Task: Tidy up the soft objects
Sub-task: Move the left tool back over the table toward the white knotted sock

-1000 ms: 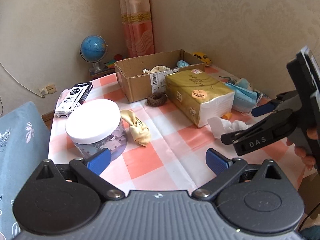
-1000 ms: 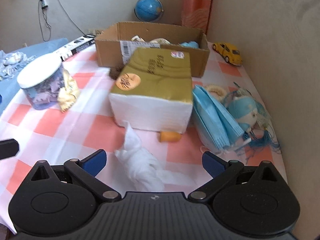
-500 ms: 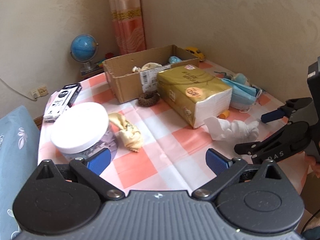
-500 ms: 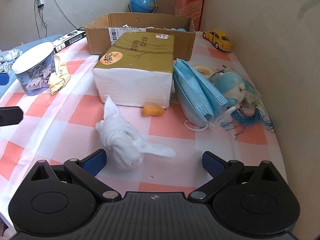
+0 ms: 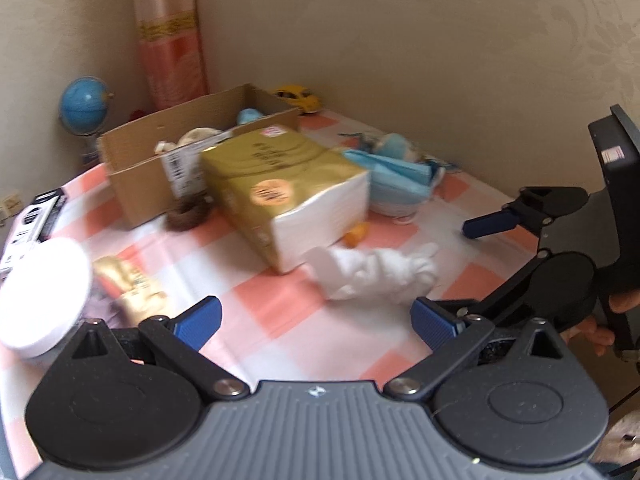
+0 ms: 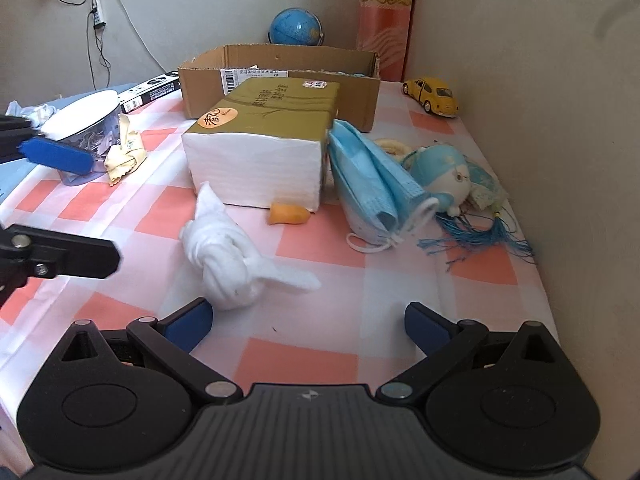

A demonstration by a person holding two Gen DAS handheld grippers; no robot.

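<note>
Right wrist view: the right gripper [image 6: 308,326] is spread wide and empty, with the knotted white cloth [image 6: 230,258] lying on the table [image 6: 304,360] just ahead, nearer its left finger. The left gripper [image 5: 316,320] is likewise wide and empty. Centre the jaws over the knot, not the tail; beyond the tissue pack [image 6: 260,148], the box [image 6: 280,76] is the likely destination.
</note>
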